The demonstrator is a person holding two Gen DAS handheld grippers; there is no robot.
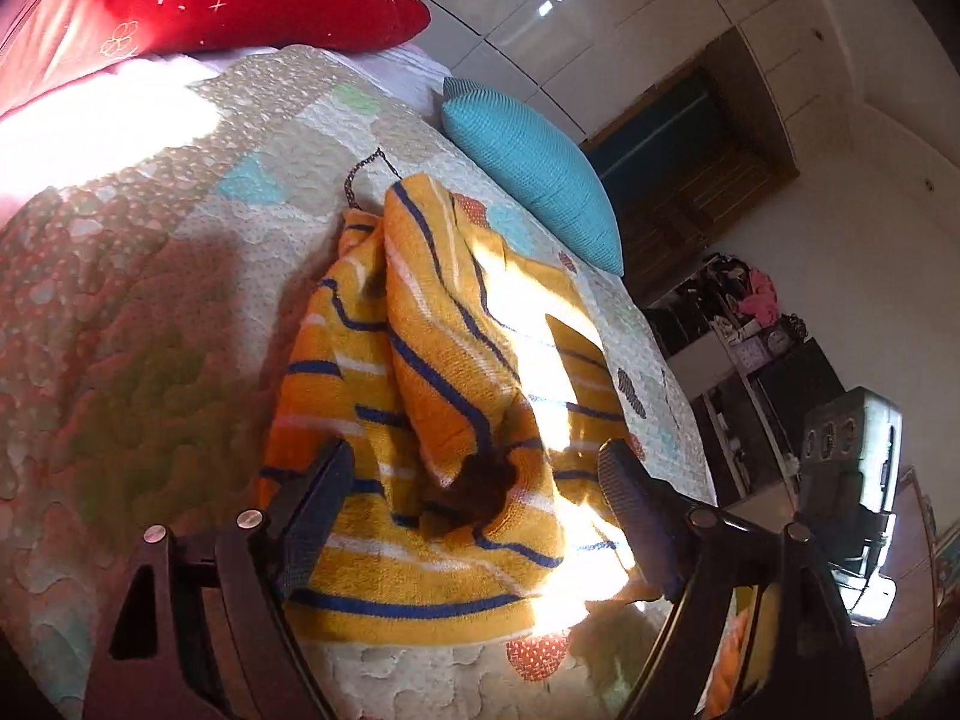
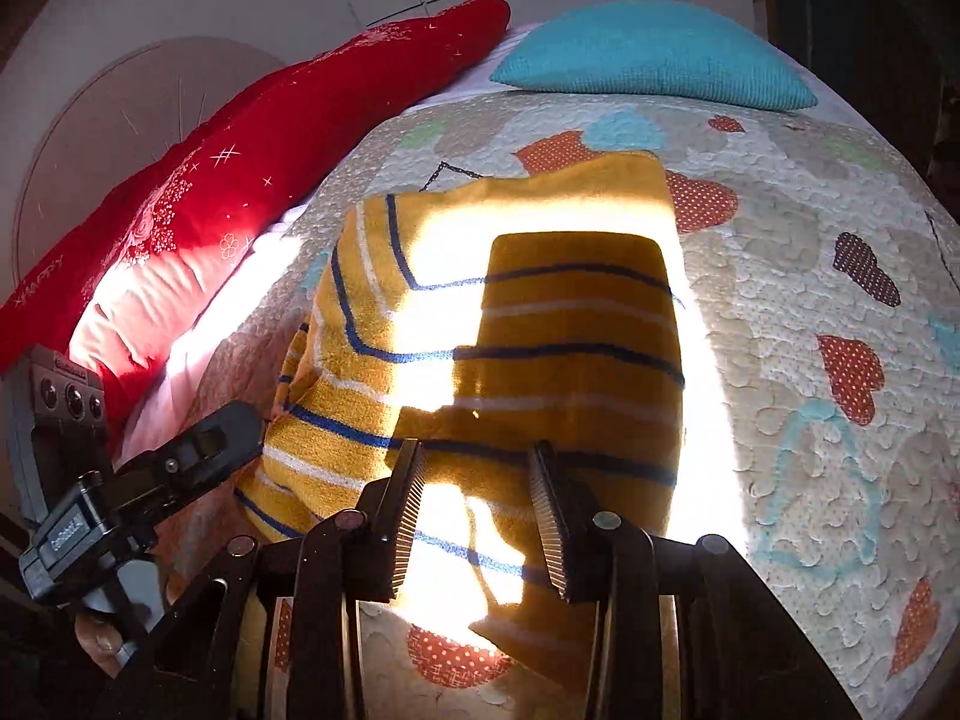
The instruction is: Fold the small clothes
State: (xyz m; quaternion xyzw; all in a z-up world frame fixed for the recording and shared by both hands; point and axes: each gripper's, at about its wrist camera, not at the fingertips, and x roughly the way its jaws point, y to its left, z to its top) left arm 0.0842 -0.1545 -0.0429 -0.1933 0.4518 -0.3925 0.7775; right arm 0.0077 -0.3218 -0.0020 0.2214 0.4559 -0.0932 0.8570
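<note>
A small yellow knit sweater (image 1: 456, 372) with blue and white stripes lies partly folded on the quilted bedspread (image 1: 150, 300), one part laid over its middle. My left gripper (image 1: 474, 474) hovers open over the near end, its fingers wide apart on either side of the folded part, nothing pressed. In the right wrist view the sweater (image 2: 540, 324) lies in patchy sunlight. My right gripper (image 2: 480, 474) stands over its near edge, with a clear gap between the pads and no cloth pinched. The left gripper (image 2: 240, 426) shows at the sweater's left edge.
A red pillow (image 2: 252, 168) and a turquoise cushion (image 2: 648, 54) lie at the head of the bed. A dark chain (image 1: 363, 171) rests on the quilt beyond the sweater. Cluttered shelves (image 1: 750, 324) stand beside the bed. The quilt (image 2: 798, 312) right of the sweater is bare.
</note>
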